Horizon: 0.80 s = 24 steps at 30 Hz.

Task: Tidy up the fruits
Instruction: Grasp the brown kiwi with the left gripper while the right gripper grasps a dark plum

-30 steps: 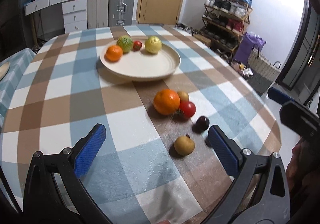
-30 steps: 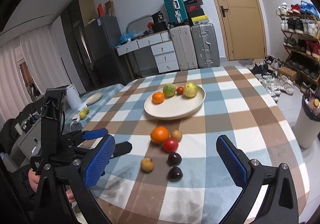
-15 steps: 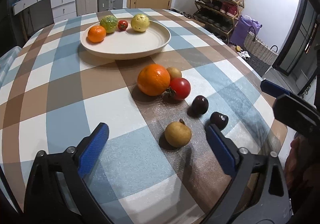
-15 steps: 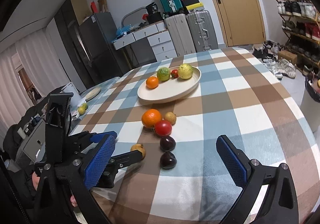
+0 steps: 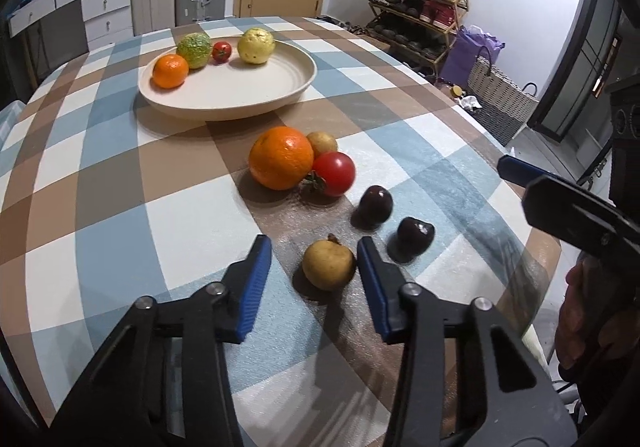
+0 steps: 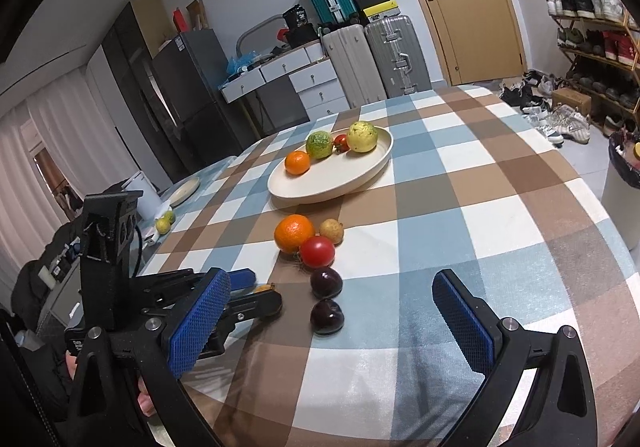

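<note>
Around brown pear, left tool narrowed since earlier, not touching.

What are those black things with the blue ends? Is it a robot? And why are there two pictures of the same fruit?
It is not a robot. A person holds one pair of tongs in each hand, and each pair has a small camera looking out along its two blue-padded fingers. So one picture comes from the left tongs, the other from the right tongs.

On the checked table sits a plate with four fruits in it. Six more lie loose in front of it: a big orange, a red tomato, two dark plums, and two small brownish fruits.

The left tongs are open around the nearer brownish fruit, one pad close on each side, but have not closed on it yet. The right tongs are open and hold nothing.
</note>
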Motion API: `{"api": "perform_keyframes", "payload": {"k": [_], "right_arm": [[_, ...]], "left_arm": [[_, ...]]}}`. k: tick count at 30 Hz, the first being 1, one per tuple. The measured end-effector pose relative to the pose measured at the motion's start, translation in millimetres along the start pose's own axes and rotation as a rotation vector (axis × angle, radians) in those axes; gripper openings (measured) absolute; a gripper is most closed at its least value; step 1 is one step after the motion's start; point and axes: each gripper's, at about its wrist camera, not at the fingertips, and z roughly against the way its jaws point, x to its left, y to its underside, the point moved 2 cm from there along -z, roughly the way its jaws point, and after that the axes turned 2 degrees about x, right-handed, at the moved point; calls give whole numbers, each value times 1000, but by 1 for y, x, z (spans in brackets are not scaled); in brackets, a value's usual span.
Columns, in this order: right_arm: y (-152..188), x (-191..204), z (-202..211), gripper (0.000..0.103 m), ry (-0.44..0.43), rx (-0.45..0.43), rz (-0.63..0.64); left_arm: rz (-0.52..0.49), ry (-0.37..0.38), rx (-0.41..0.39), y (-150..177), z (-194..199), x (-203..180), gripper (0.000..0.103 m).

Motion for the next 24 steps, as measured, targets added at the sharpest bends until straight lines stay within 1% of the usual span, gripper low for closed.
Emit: {"api": "perform_keyframes", "payload": {"k": [2, 7, 14, 18, 24], "right_arm": [[0, -1, -1, 103, 4, 6, -2], [1, -1, -1, 103, 8, 17, -5], [2, 0, -3, 103, 12, 39, -4], [6, 4, -7, 103, -6, 67, 11], [14, 11, -23, 103, 15, 132, 41]], "left_arm": [[-9, 13, 7, 1, 0, -3, 25], [-5, 43, -4, 1, 3, -2, 25], [14, 59, -35, -1, 16, 5, 24], [35, 58, -61, -2, 27, 14, 25], [70, 59, -101, -1, 46, 31, 25]]}}
